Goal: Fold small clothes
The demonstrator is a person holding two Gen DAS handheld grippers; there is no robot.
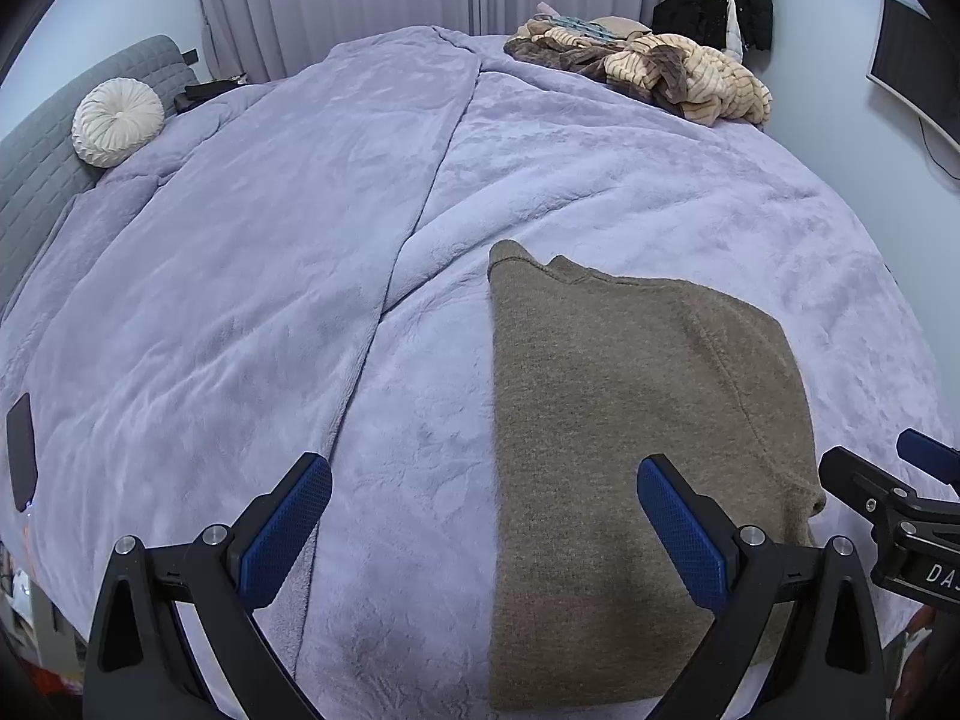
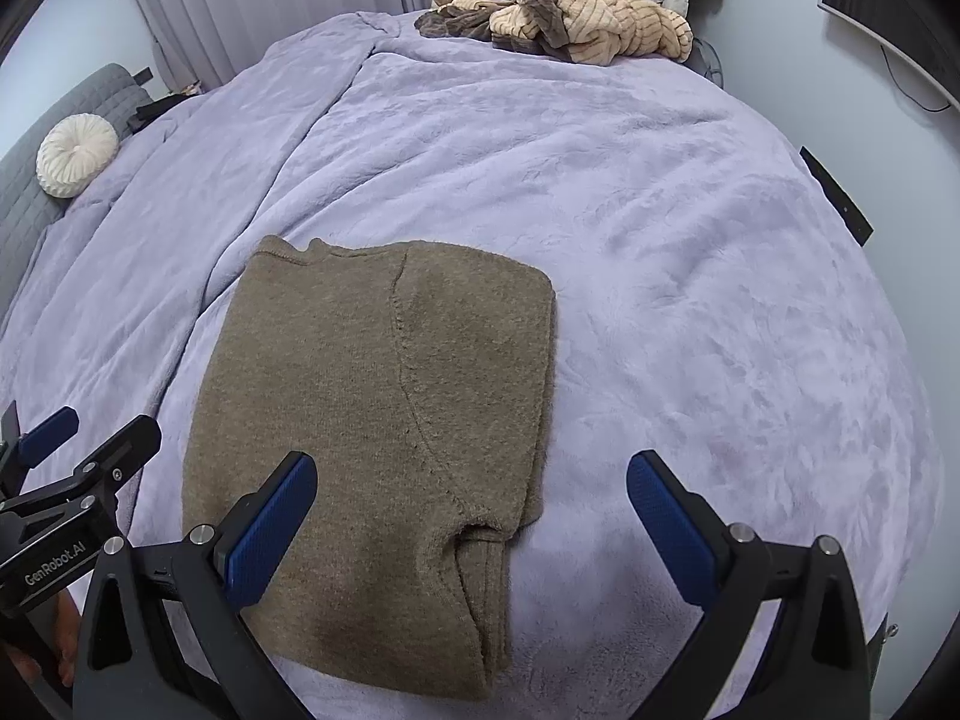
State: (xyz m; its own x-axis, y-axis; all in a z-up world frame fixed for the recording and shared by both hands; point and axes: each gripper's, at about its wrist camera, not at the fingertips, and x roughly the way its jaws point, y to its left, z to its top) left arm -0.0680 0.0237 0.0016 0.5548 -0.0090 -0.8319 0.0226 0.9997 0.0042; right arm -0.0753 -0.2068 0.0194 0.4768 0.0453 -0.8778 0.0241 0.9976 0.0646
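Brown knitted wool sweater [image 2: 372, 420], sleeves tucked in, narrow rectangle, flat on lavender plush bed [image 2: 690, 276] near front edge. Left tool [image 1: 485, 516], right tool [image 2: 471, 510] both spread wide, empty, hovering above hem; likely positioned for next lengthwise fold.

Evenly lit, cool bluish cast, soft diffuse light. Faint shadows only. Sharp centre; strong fisheye curvature and dark vignetting at corners. No glare.
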